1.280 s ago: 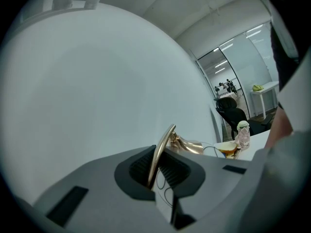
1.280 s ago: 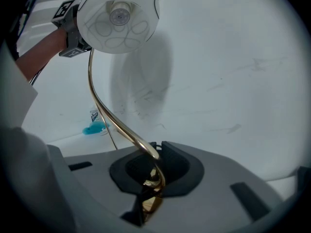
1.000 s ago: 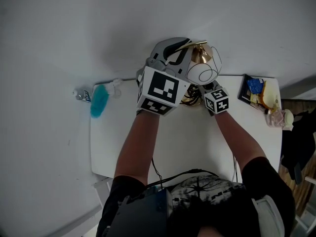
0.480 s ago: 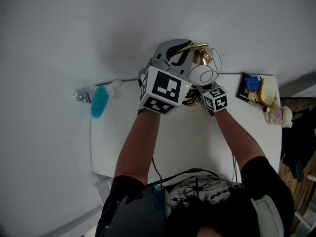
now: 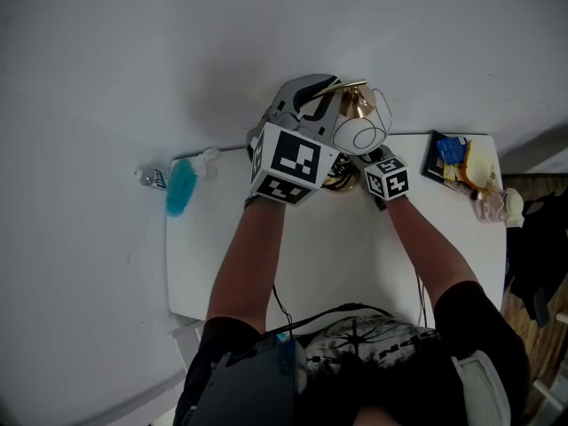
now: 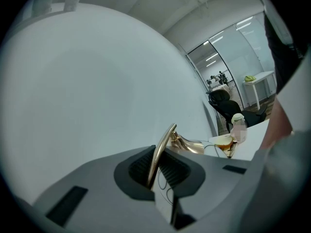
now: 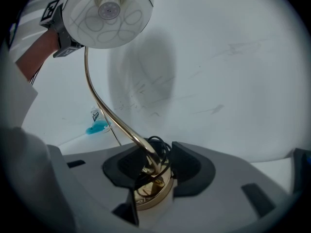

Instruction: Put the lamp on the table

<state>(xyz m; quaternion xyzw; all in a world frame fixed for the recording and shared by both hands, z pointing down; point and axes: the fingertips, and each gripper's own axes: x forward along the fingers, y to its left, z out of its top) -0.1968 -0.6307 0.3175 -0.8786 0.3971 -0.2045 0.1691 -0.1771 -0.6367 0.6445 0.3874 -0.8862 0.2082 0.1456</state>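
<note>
Now right gripper [image 7: 154,165] jaws are opening around the lamp [image 7: 108,11] base [image 7: 154,192], sitting at the table's [image 5: 355,256] back edge; left gripper [image 6: 156,174] is clamping the stem [image 6: 164,147]. Likely risk: left pulling sideways, tipping the top-heavy lamp over.

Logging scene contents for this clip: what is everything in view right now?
white rectangular table: one, white, centre.
gold desk lamp with curved arm and round white shade: one, gold and white, at the table's far edge.
black cable: one, black, coiled at the lamp's base.
turquoise plastic bottle: one, turquoise, by the table's far-left corner.
black tray: one, black, far-right corner, holding blue and yellow items.
left gripper: one, grey, shut on the lamp's arm.
right gripper: one, grey, jaws opening around the lamp's base.
</note>
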